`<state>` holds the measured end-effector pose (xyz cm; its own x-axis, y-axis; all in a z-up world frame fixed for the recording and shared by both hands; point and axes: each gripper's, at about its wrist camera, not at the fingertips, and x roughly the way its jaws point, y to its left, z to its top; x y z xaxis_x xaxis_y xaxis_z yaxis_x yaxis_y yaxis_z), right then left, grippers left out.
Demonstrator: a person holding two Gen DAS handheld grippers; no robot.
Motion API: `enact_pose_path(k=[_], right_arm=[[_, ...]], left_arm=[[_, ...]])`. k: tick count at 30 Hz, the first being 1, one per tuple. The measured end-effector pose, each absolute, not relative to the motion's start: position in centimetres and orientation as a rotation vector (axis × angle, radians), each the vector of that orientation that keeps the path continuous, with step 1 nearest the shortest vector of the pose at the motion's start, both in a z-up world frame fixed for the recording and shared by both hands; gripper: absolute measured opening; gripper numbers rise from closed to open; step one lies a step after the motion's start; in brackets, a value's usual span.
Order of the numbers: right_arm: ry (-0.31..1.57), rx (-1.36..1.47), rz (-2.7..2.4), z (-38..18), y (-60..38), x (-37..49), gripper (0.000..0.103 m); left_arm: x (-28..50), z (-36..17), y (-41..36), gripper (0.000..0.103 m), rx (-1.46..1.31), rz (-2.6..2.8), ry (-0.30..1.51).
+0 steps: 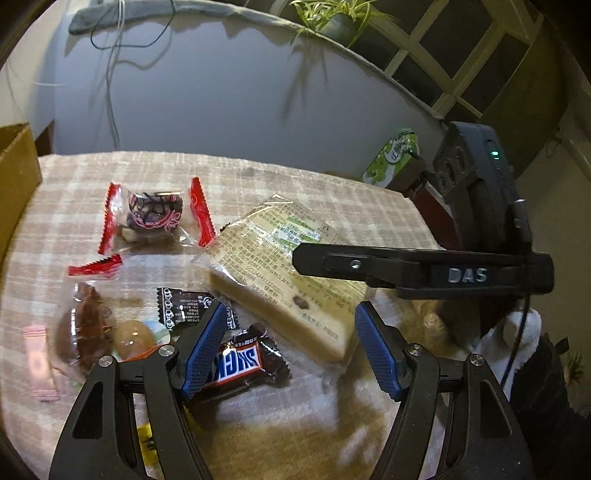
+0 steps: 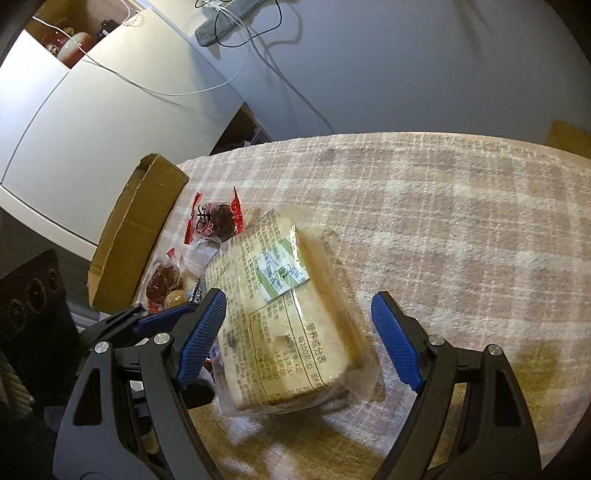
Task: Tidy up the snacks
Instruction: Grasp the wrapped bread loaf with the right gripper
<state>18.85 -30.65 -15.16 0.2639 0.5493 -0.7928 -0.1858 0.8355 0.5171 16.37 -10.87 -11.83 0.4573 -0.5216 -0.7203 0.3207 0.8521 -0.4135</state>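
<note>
You see a checked tablecloth (image 1: pixel 258 177), a potted plant (image 1: pixel 340 22) on the ledge, a green carton (image 1: pixel 391 162) near the wall, and white cabinets (image 2: pixel 92 122) with loose cables (image 2: pixel 258 33).

Light: I see dim, warm room light, brightest across the pink-and-white plaid cloth on the table (image 2: pixel 443 206) | Shadows: dark patches under my tongs | Glare: sheen on the clear-wrapped pale bread slab (image 2: pixel 288 314) | Blur: slight motion smear, softer toward edges | Distortion: strong fisheye bending, black vignette corners
</note>
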Motion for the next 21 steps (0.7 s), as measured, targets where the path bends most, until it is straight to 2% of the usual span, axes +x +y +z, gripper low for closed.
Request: enact_pose_path(k=[4, 6, 9, 13, 21], right_arm=[[1.209, 0.366, 0.527, -15.2, -30.8, 18.8, 0.083], [1.212, 0.368, 0.538, -15.3, -30.6, 18.7, 0.075], [1.213, 0.353, 0.534, -15.1, -30.5, 18.6, 0.070], [1.213, 0.359, 0.534, -14.9, -30.5, 18.2, 0.063], [1.198, 0.345, 0.521, -14.0, -29.7, 17.4, 0.059]], left_arm=[[16.6, -12.4, -10.9, 0.070, -0.251, -0.529, 0.978], [16.6, -12.5, -11.0, 0.069, -0.244, -0.531, 0.976], [16.6, -12.5, -11.1, 0.059, -0.239, -0.542, 0.977], [16.9, -12.4, -11.2, 0.054, -0.242, -0.548, 0.970], [16.6, -11.6, -11.0, 0.054, -0.226, -0.552, 0.947]])
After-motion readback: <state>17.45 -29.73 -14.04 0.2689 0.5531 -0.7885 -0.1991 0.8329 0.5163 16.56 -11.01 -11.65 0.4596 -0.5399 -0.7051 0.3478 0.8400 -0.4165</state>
